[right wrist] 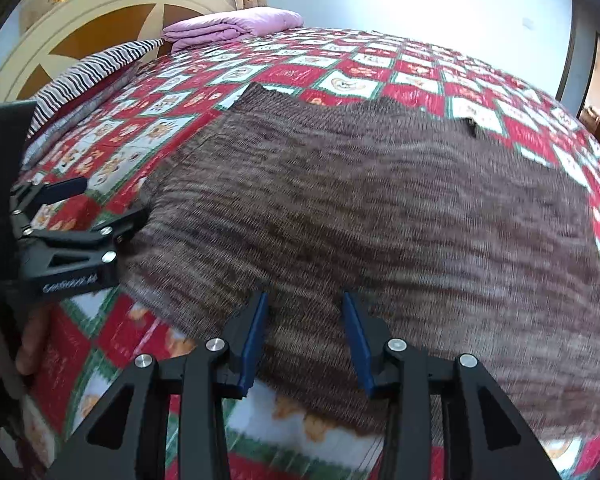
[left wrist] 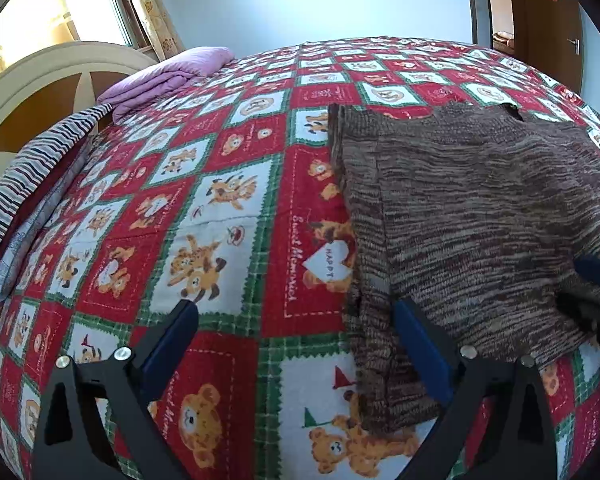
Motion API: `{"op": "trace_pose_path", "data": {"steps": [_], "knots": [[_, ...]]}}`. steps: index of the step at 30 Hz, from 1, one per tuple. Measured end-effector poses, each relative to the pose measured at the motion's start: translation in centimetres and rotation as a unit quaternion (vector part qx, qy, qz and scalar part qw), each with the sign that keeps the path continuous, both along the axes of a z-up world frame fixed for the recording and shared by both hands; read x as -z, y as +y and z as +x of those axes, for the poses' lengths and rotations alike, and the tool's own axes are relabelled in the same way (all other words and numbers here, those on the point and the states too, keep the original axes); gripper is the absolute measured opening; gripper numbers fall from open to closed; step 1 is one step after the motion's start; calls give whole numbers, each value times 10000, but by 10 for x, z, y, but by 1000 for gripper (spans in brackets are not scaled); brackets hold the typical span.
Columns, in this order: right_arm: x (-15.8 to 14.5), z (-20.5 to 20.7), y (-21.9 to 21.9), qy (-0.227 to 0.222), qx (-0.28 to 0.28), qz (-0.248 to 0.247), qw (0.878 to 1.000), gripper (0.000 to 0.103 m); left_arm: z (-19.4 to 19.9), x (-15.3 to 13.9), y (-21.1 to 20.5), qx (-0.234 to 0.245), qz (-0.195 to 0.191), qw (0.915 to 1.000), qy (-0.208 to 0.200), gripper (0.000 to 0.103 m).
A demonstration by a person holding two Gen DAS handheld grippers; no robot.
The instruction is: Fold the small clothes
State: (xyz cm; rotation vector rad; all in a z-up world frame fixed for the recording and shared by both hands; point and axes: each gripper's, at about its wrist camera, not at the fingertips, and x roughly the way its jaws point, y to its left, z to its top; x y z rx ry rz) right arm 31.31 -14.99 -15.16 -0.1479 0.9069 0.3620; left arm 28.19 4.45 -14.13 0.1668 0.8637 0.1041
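A brown knitted sweater [left wrist: 480, 208] lies flat on the bed, with its left side folded in as a narrow strip. My left gripper [left wrist: 296, 320] is wide open with nothing gripped; its right finger [left wrist: 416, 344] rests on that folded strip, its left finger over the quilt. In the right wrist view the sweater [right wrist: 380, 200] fills the middle. My right gripper [right wrist: 306, 332] hangs over its near hem, pads apart, the knit lying flat between them. The left gripper [right wrist: 114, 198] shows at the sweater's left edge, held by a hand [right wrist: 32, 344].
A red, white and green bear-print quilt [left wrist: 204, 208] covers the bed. A folded purple blanket [left wrist: 168, 76] and a striped pillow [left wrist: 32, 176] lie by the cream headboard [left wrist: 40, 80]. A curtained window is behind, and a wooden door [left wrist: 556, 20] is at the far right.
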Motion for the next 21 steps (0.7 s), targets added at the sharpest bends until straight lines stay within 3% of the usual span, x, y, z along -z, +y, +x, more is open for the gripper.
{"op": "trace_pose_path", "data": {"steps": [5, 9, 12, 15, 17, 21], "knots": [[-4, -5, 6, 57, -159, -259, 9995, 41, -7, 4, 8, -68, -213, 9997, 139, 103], [-18, 8, 3, 13, -90, 229, 9997, 41, -13, 4, 12, -82, -377, 9992, 116, 103], [-22, 22, 16, -113, -61, 215, 9997, 41, -12, 5, 13, -88, -428, 9990, 132, 103], [-1, 28, 28, 321, -203, 253, 9990, 42, -13, 4, 15, -87, -491, 9987, 106, 103], [1, 13, 35, -12, -330, -7, 9995, 42, -15, 4, 19, -74, -637, 9979, 108, 103], [3, -3, 35, -107, -422, 15, 9991, 42, -19, -10, 29, -90, -795, 9968, -66, 102]]}}
